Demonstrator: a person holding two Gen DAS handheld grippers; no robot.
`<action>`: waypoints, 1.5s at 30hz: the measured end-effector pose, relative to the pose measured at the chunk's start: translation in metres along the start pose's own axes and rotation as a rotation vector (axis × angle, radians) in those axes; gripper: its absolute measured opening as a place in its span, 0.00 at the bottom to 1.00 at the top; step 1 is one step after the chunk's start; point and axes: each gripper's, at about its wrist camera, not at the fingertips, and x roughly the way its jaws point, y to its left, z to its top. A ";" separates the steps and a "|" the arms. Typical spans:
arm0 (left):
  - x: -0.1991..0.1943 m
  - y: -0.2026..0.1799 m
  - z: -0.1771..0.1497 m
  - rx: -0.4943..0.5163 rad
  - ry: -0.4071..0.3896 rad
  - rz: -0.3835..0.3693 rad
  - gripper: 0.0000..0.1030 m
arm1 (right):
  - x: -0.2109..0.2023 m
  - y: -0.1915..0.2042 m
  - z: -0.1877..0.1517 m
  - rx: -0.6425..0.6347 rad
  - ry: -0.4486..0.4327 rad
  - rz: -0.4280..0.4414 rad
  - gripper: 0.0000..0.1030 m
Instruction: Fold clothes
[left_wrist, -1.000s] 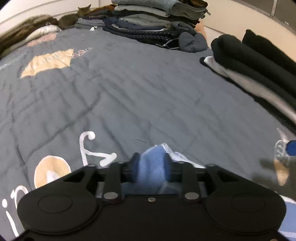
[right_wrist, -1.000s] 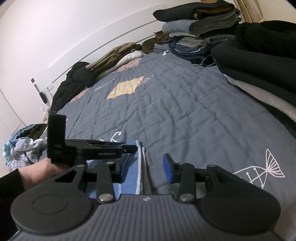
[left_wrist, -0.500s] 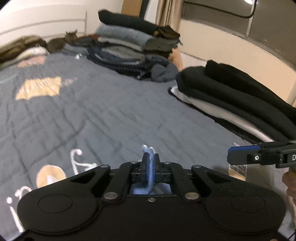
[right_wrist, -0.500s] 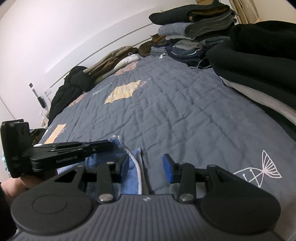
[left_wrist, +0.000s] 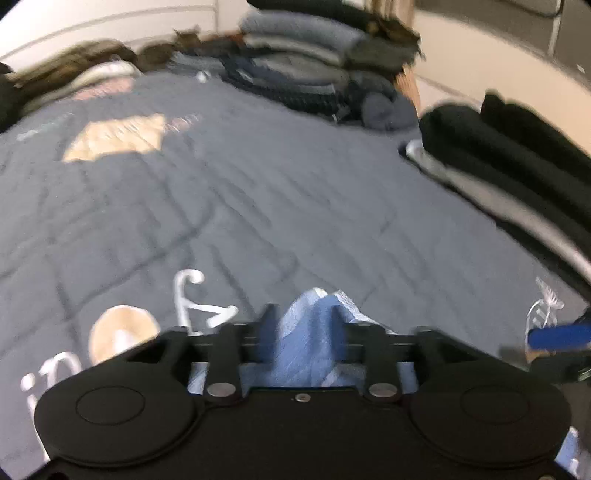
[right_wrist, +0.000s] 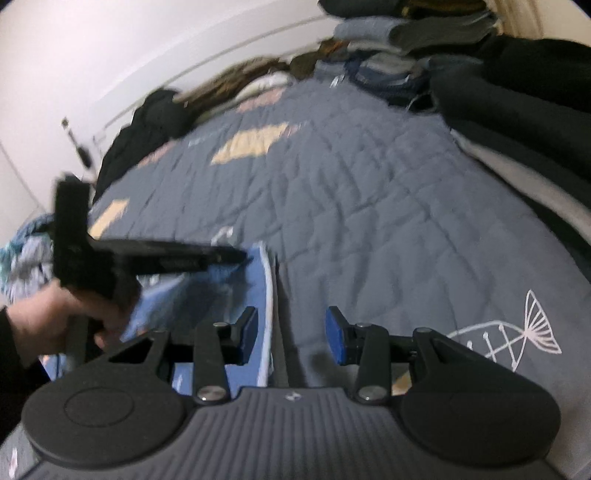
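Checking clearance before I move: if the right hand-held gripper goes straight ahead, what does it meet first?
Probably just the grey quilt; the right hand-held gripper is open, with the blue garment's edge beside its left finger. Depth is unclear.

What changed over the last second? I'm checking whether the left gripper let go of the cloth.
Half a second ago the left gripper pinched the blue cloth tight. Now its jaws stand wider, with the cloth bunched between them; whether it has let go is unclear in the blur. The right gripper stayed open beside the cloth's white edge, and the black pile stayed put.
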 end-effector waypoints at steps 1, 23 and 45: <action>-0.015 0.001 -0.004 -0.009 -0.024 0.008 0.49 | 0.001 0.000 -0.002 -0.018 0.015 0.001 0.38; -0.247 0.039 -0.221 -0.522 -0.214 0.372 0.69 | -0.016 0.012 -0.038 -0.167 0.099 0.027 0.44; -0.245 0.039 -0.237 -0.513 -0.049 0.365 0.37 | -0.026 0.020 -0.065 -0.247 0.128 0.005 0.19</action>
